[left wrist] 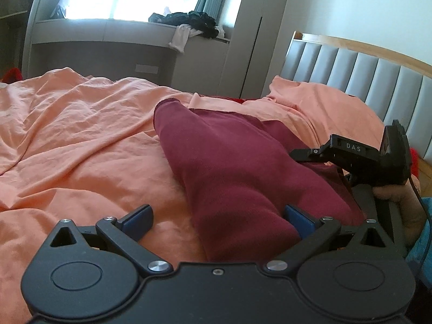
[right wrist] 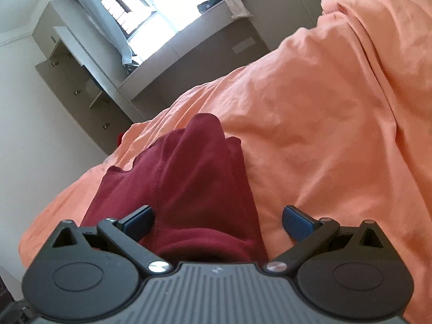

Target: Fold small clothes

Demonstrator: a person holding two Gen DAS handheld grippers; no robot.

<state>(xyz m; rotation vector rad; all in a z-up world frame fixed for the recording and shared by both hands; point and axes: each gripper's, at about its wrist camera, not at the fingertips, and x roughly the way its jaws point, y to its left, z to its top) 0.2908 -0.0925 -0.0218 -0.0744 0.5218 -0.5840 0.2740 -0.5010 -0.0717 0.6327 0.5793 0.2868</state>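
A small dark red garment (left wrist: 237,167) lies bunched on the orange bed sheet (left wrist: 81,140). My left gripper (left wrist: 218,222) is open, its blue pads spread wide, with the near end of the garment lying between them. The right gripper's body (left wrist: 378,162), held by a hand (left wrist: 405,205), shows at the right edge of the left wrist view, over the garment's right side. In the right wrist view my right gripper (right wrist: 217,222) is open too, and the red garment (right wrist: 189,183) runs between its pads and under the left pad.
A grey padded headboard (left wrist: 364,78) with a wooden rim stands behind the bed at the right. A window bench (left wrist: 113,29) beyond the bed carries a heap of dark and white clothes (left wrist: 191,24). Cabinets (right wrist: 81,81) stand past the bed's edge.
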